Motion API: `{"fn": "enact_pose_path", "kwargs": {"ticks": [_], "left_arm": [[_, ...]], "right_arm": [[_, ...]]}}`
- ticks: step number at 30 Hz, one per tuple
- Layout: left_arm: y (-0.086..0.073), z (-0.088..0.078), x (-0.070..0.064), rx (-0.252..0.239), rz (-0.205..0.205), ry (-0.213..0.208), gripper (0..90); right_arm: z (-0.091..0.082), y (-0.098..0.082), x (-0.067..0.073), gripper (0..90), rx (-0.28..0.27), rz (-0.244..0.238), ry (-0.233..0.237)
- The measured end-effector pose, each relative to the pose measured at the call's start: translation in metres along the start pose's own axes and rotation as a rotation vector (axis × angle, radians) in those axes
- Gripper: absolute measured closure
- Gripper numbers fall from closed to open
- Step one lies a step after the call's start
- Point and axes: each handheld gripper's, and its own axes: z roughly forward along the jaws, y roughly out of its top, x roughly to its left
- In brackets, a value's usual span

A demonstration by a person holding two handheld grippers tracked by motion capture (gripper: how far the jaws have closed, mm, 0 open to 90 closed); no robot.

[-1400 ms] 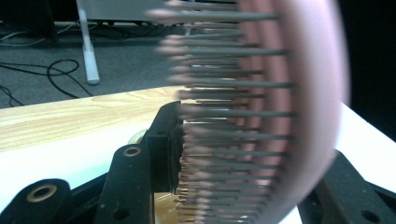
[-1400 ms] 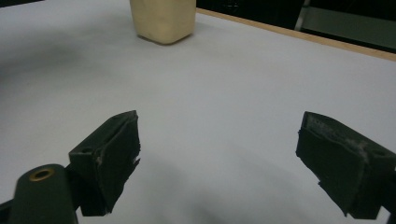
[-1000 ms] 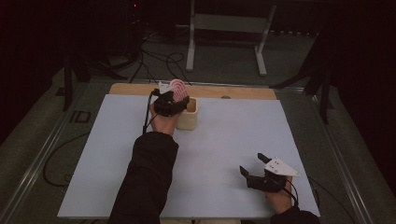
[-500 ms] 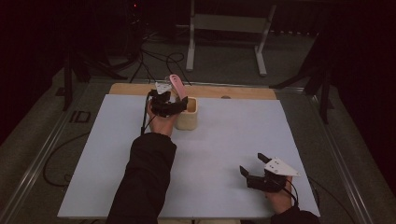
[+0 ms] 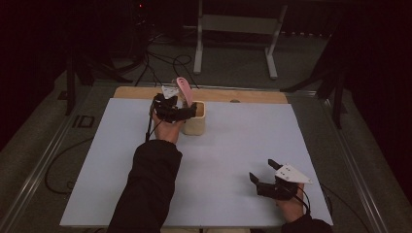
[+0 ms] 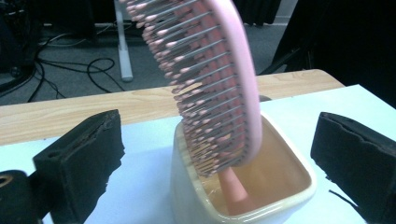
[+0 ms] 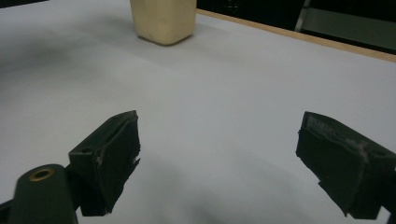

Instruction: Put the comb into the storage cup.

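Item: pink plastic bristle hairbrush [image 6: 219,88], handle-down in cream square ceramic cup [image 6: 196,205] at worktop's [image 5: 233,145] twelve o'clock. Left claw [image 5: 187,112] just released, jaws opening clear of it; withdraw straight back, avoiding the brush. Right claw [image 5: 262,171] released, empty, five o'clock.

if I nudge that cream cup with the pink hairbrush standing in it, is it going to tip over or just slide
Probably slide: the cream cup looks squat, thick-walled and glazed, so fairly heavy and stable on the smooth white table. The pink hairbrush stands handle-down, its head leaning well above the rim, so a push up high might topple it or rattle the brush.
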Motion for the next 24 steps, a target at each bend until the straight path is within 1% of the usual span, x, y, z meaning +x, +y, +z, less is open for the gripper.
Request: {"fn": "enact_pose_path", "kwargs": {"ticks": [3,9,12,15,17,19,22,24], "left_arm": [[0.000,-0.002,0.000,-0.002,0.000,-0.006,1.3],[0.001,-0.009,-0.002,-0.010,0.034,-0.009,0.4],[0.000,-0.013,-0.002,-0.017,0.028,-0.013,0.3],[0.000,-0.017,-0.001,-0.018,0.028,-0.009,0.3],[-0.001,-0.019,0.001,-0.011,0.030,-0.003,0.3],[-0.002,-0.022,0.002,-0.006,0.028,-0.007,0.3],[-0.003,-0.026,0.002,-0.003,0.039,-0.007,0.3],[-0.004,-0.028,0.002,0.001,0.053,-0.011,0.3]], "right_arm": [[0.000,0.000,0.000,13.1,-0.001,0.001,0.000],[0.000,0.000,0.000,13.1,-0.001,-0.001,0.000],[0.000,0.000,0.000,13.0,0.000,0.001,0.000],[0.000,0.000,0.000,13.1,0.000,-0.002,0.000],[0.000,0.000,0.000,13.1,-0.001,-0.001,0.000],[0.000,0.000,0.000,13.0,0.000,0.001,0.000],[0.000,0.000,0.000,13.0,0.001,-0.001,0.000],[0.000,0.000,0.000,13.1,0.001,-0.002,0.000]]}}
